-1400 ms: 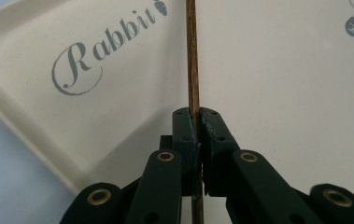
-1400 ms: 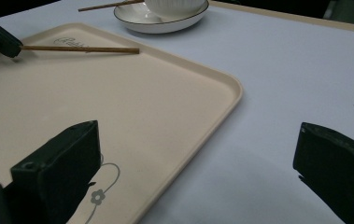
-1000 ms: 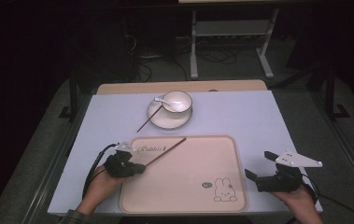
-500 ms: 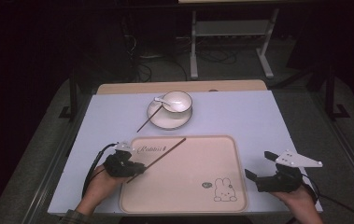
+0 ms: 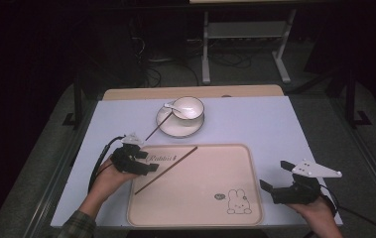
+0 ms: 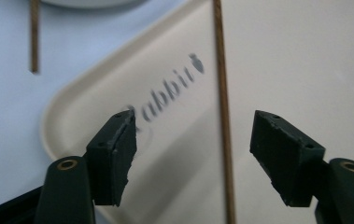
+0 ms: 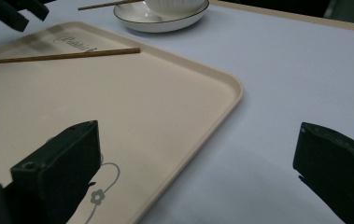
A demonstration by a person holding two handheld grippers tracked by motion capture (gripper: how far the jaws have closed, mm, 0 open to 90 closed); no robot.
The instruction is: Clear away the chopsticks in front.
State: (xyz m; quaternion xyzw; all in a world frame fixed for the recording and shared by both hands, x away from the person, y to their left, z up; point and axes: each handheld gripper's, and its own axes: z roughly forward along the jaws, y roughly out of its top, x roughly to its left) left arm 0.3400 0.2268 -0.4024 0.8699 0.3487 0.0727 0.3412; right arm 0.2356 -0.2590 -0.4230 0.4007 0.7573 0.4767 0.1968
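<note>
A beige tray [image 5: 195,198] printed with a rabbit lies at the table's front. One brown chopstick [image 5: 168,169] lies slantwise on its left part. My left gripper [image 5: 151,162] hovers open over the tray's left edge. In the left gripper view the chopstick [image 6: 222,116] runs between the open jaws [image 6: 200,154], touching neither. A second chopstick [image 5: 156,128] lies on the table, its far end at a white plate [image 5: 168,130]. The plate carries a bowl [image 5: 188,106] with a spoon [image 5: 171,105]. My right gripper [image 5: 276,174] rests open to the right of the tray, holding nothing.
The right gripper view shows the tray's corner [image 7: 230,88], the chopstick [image 7: 62,56] and bare lilac table to the right. A wooden strip [image 5: 190,92] borders the table's far edge. A metal rack [image 5: 245,34] and cables stand on the floor behind.
The left gripper has shifted slightly away from the chopstick, whose near end now shows lying flat on the tray. The right gripper has not moved.
</note>
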